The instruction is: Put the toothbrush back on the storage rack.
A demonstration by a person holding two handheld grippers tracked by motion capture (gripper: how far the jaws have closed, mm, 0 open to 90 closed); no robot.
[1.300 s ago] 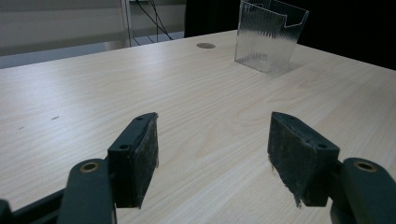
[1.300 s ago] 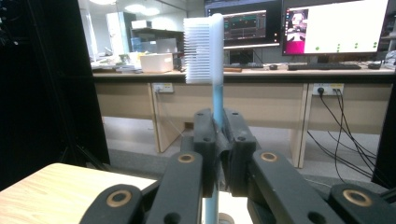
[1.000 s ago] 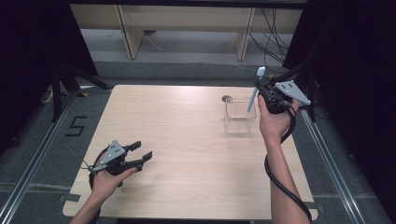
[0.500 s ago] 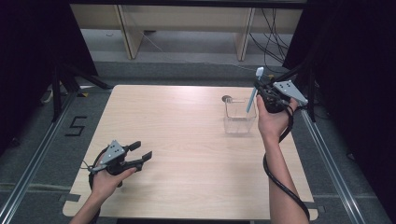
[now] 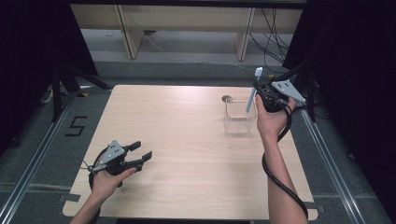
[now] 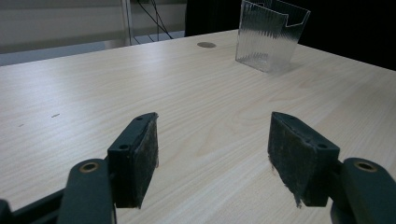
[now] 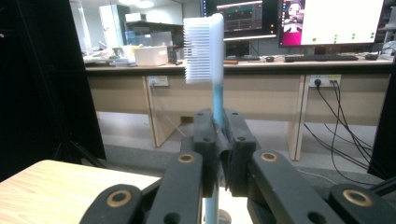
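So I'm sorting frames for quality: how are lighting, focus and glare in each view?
High view: evenly lit table, dark surroundings, clear container faint. Left gripper view: claw pads close and slightly soft, container sharp with a soft shadow. Right gripper view: toothbrush bristles crisp, bright monitors glaring behind, right claw dark.

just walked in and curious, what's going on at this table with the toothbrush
A person works at a light wooden table with a two-jaw gripper in each hand. The right gripper is shut on the blue handle of a toothbrush with a white bristle head, holding it upright, bristles up, above a clear ribbed plastic container near the table's far right. The handle's lower end hangs over the container's opening. The left gripper rests low near the table's front left, jaws open, holding nothing.
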